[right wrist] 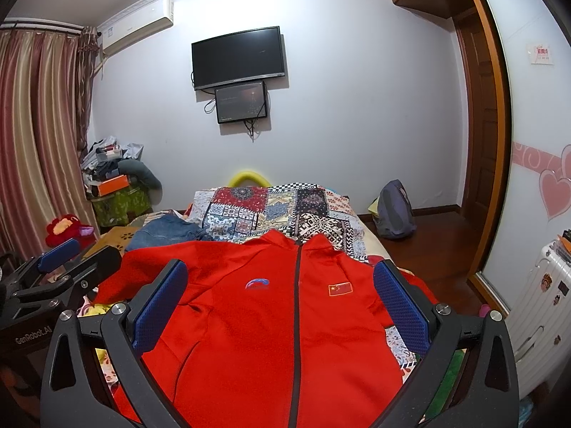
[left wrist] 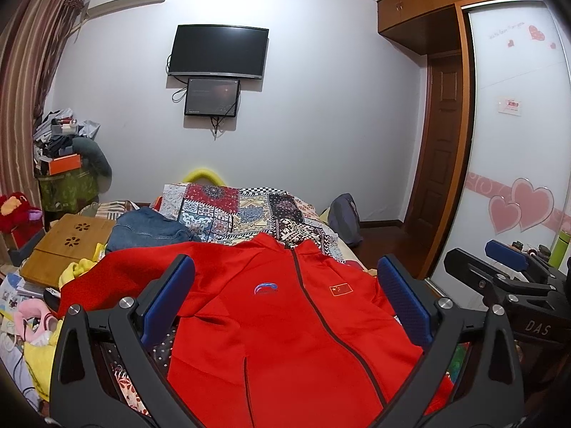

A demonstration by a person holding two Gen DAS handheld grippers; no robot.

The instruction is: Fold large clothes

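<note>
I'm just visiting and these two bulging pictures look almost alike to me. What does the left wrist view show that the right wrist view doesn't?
Only the left wrist view shows the pale pink slippers, the slatted bamboo lap table in full, and the right gripper.

Only the right wrist view shows the white stickered suitcase and the left gripper.

Both show the zipped red jacket lying front-up on the patchwork bedspread, the wall-mounted black television, and each view's own gripper open above the jacket.
</note>
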